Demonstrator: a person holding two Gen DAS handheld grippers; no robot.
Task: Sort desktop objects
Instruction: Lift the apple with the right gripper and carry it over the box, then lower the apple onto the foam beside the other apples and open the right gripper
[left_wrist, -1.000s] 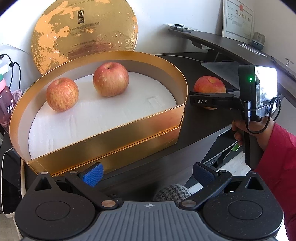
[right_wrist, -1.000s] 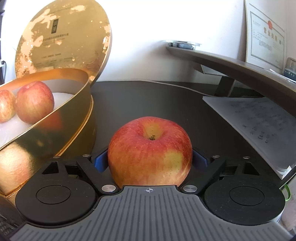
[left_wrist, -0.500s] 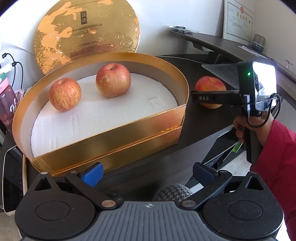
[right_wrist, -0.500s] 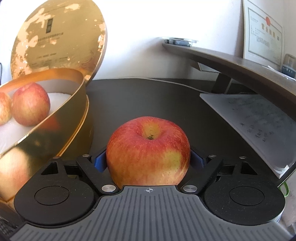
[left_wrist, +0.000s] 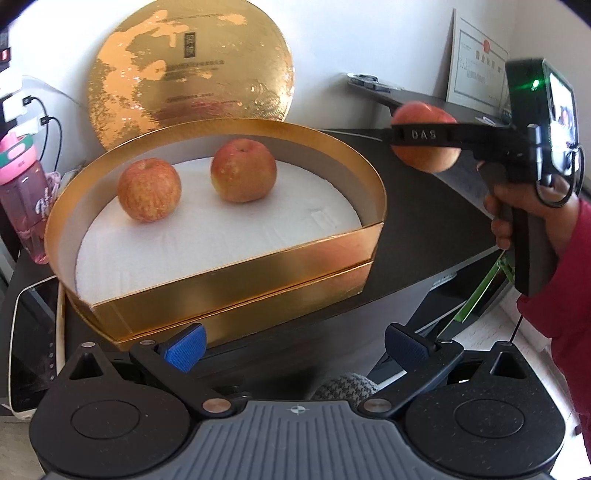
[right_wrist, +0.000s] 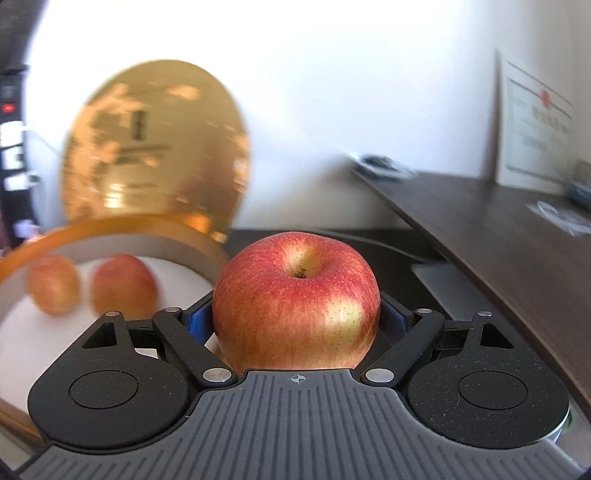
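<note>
A red apple (right_wrist: 295, 302) sits between the fingers of my right gripper (right_wrist: 295, 321), which is shut on it. In the left wrist view that apple (left_wrist: 424, 155) hangs in the air above the dark desk, right of the gold box (left_wrist: 236, 269), held by the right gripper (left_wrist: 424, 134). Two more apples (left_wrist: 149, 189) (left_wrist: 243, 170) rest on the white foam inside the box; the right wrist view shows them blurred (right_wrist: 53, 284) (right_wrist: 123, 288). My left gripper (left_wrist: 293, 345) stands open with nothing in it, in front of the box.
The round gold lid (left_wrist: 192, 74) leans on the wall behind the box. A pink bottle (left_wrist: 24, 199) and a phone (left_wrist: 31, 347) lie at the left. A raised dark shelf (right_wrist: 498, 229) with a framed certificate (left_wrist: 476, 79) runs along the right. A hand and red sleeve (left_wrist: 569, 266) hold the right gripper.
The right gripper has lifted the apple off the desk and up, level with the box rim and nearer to it. The left gripper has stayed open in front of the box.
</note>
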